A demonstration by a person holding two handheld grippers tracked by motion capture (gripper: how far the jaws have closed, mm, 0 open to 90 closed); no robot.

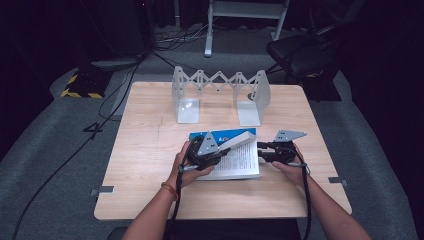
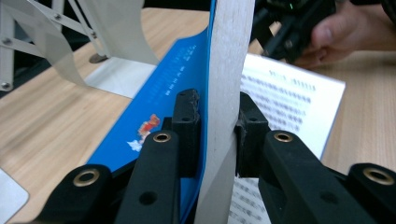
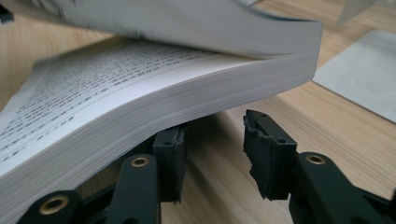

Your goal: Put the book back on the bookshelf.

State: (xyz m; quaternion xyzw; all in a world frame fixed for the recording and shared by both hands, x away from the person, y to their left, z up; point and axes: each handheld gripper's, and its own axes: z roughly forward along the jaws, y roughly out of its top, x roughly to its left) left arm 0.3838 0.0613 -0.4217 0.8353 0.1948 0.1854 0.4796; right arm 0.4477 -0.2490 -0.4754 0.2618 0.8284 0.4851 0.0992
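Near the front middle of the wooden table [image 1: 150, 150] sits an open book [image 1: 240, 162], blue cover and all, with printed pages facing up. On its left side the left gripper [image 2: 217, 126] has its fingers [image 2: 187, 116] clamped on a lifted chunk of pages plus the blue cover [image 2: 163, 93], so that wad stands up on edge between the pads. Over at the book's right edge, the right gripper [image 3: 212, 149] is down low at table level, fingers partly apart with nothing between them; one finger [image 3: 170, 154] is tucked just under the overhanging stack of pages, the other sits clear over bare wood. Further back on the table stands a grey expanding bookend rack [image 1: 220, 92], well apart from the book.
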